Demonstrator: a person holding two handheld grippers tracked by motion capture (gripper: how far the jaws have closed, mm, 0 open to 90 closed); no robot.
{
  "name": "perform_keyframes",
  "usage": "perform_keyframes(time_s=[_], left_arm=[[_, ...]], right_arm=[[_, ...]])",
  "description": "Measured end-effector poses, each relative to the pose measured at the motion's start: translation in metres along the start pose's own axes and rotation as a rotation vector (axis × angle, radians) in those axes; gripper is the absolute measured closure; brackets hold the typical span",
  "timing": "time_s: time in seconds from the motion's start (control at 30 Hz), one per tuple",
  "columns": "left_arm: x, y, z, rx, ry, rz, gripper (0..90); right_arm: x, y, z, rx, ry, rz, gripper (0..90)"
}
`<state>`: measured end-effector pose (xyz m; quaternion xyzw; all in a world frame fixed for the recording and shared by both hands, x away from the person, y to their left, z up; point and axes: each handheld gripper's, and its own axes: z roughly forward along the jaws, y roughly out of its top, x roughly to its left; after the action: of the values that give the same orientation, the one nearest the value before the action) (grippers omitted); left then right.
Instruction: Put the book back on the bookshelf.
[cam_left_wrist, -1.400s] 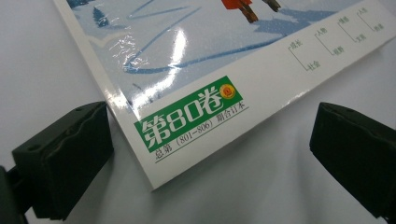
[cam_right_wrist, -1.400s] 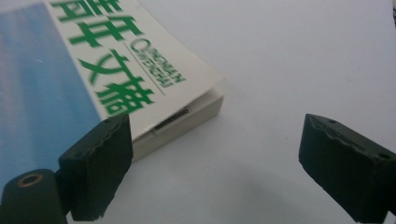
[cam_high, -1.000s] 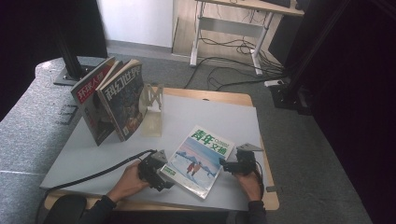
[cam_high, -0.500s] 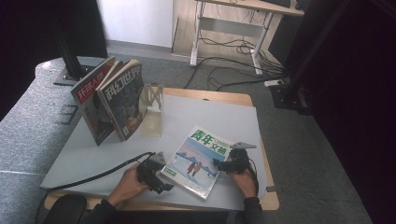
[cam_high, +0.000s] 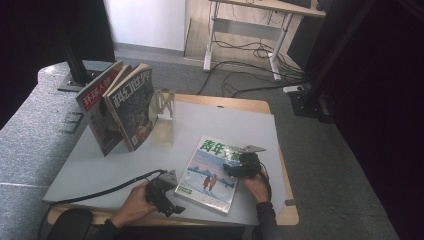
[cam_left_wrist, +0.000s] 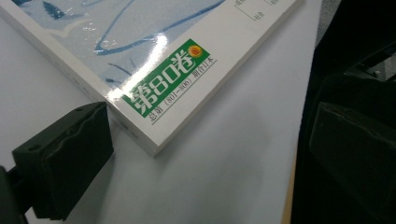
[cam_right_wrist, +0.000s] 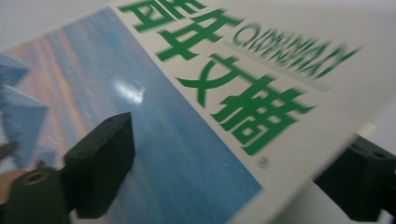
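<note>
Your high view looks forward and down over the desk (cam_high: 100, 160) from your side, well back from the blue-covered magazine (cam_high: 212, 172). Your left claw view sits very near that magazine's lower corner (cam_left_wrist: 154, 100), facing across it. Your right claw view looks close along its title edge (cam_right_wrist: 224, 93). All three share the magazine.

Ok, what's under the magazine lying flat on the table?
The magazine lies flat on the grey mat, which shows all around it. Whatever sits directly beneath the cover is hidden. The right tool reaches over its right edge.
</note>
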<state>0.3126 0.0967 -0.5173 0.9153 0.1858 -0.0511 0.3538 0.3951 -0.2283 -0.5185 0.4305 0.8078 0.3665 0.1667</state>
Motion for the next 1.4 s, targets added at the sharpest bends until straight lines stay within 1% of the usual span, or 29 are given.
perform_keyframes(time_s=[0.07, 0.1, 0.13, 0.17, 0.23, 0.27, 0.3, 0.33, 0.37, 0.4, 0.43, 0.47, 0.5, 0.6, 0.63, 0.67, 0.7, 0.73, 0.87, 0.93, 1.07, 1.13, 1.23, 1.3, 1.4], left_arm=[[0.0, -0.001, -0.002, -0.017, -0.02, -0.006, 0.0], [0.0, -0.001, -0.003, -0.029, -0.034, -0.01, 0.0], [0.0, -0.002, -0.005, -0.039, -0.038, -0.013, 0.5], [-0.001, -0.002, -0.006, -0.039, -0.033, -0.011, 2.7], [-0.001, -0.003, -0.006, -0.042, -0.022, -0.004, 4.6], [0.0, -0.004, -0.006, -0.039, -0.018, -0.004, 5.0], [0.001, -0.004, -0.005, -0.03, -0.013, -0.008, 5.4], [0.003, -0.004, -0.004, -0.021, -0.006, -0.007, 5.5], [0.005, -0.005, -0.002, -0.019, 0.013, -0.005, 4.9], [0.006, -0.006, -0.001, -0.027, 0.014, -0.006, 4.9], [0.007, -0.006, -0.002, -0.036, 0.01, -0.016, 5.3], [0.009, -0.005, -0.002, -0.039, 0.004, -0.022, 6.0], [0.01, -0.005, -0.002, -0.045, 0.001, -0.024, 6.2], [0.008, -0.006, -0.001, -0.053, 0.002, -0.022, 7.7], [0.007, -0.006, -0.001, -0.054, 0.007, -0.023, 8.3], [0.005, -0.006, 0.0, -0.059, 0.016, -0.021, 7.9], [0.004, -0.007, 0.0, -0.058, 0.02, -0.02, 7.9], [0.004, -0.007, 0.0, -0.056, 0.021, -0.018, 7.8], [0.001, -0.007, -0.001, -0.05, 0.014, -0.021, 7.7], [-0.001, -0.008, -0.001, -0.05, -0.01, -0.025, 7.7], [-0.008, -0.01, 0.0, -0.054, -0.04, -0.009, 8.3], [-0.011, -0.011, 0.0, -0.051, -0.055, 0.002, 8.4], [-0.014, -0.013, 0.0, -0.049, -0.066, 0.014, 9.6], [-0.016, -0.013, 0.0, -0.046, -0.071, 0.029, 9.7], [-0.014, -0.013, 0.0, -0.045, -0.084, 0.034, 9.8]], right_arm=[[0.004, 0.003, 0.004, -0.01, 0.033, 0.002, 12.9], [0.006, 0.005, 0.006, -0.01, 0.036, -0.002, 12.5], [0.008, 0.007, 0.007, -0.003, 0.026, -0.006, 11.4], [0.01, 0.008, 0.008, 0.001, 0.014, -0.003, 9.3], [0.008, 0.007, 0.008, -0.001, 0.002, 0.005, 6.6], [0.005, 0.006, 0.006, -0.004, -0.011, 0.012, 4.2], [0.002, 0.004, 0.004, 0.002, -0.038, 0.017, 1.4], [-0.001, 0.001, 0.001, 0.007, -0.066, 0.023, 2.4], [-0.005, -0.002, -0.001, 0.006, -0.054, 0.038, 3.1], [-0.009, -0.006, -0.003, 0.005, -0.048, 0.062, 1.4], [-0.012, -0.009, -0.005, 0.005, -0.052, 0.083, 0.0], [-0.014, -0.012, -0.006, 0.007, -0.051, 0.098, 0.0], [-0.016, -0.014, -0.007, 0.009, -0.039, 0.115, 0.0], [-0.019, -0.016, -0.006, 0.006, -0.005, 0.136, 0.8], [-0.02, -0.016, -0.005, 0.003, 0.016, 0.137, 3.8], [-0.019, -0.016, -0.004, 0.0, 0.041, 0.141, 3.5], [-0.018, -0.015, -0.002, 0.002, 0.041, 0.148, 2.3], [-0.018, -0.015, -0.001, 0.001, 0.039, 0.147, 1.7], [-0.014, -0.011, 0.002, 0.002, 0.022, 0.106, 0.0], [-0.013, -0.009, 0.004, 0.0, 0.018, 0.091, 0.0], [-0.014, -0.004, 0.009, -0.003, 0.026, 0.081, 0.0], [-0.013, -0.002, 0.012, -0.003, 0.026, 0.083, 0.0], [-0.013, 0.001, 0.014, -0.001, 0.032, 0.071, 0.0], [-0.011, 0.004, 0.016, -0.001, 0.02, 0.058, 0.0], [-0.008, 0.009, 0.019, 0.0, -0.005, 0.032, 0.0]])
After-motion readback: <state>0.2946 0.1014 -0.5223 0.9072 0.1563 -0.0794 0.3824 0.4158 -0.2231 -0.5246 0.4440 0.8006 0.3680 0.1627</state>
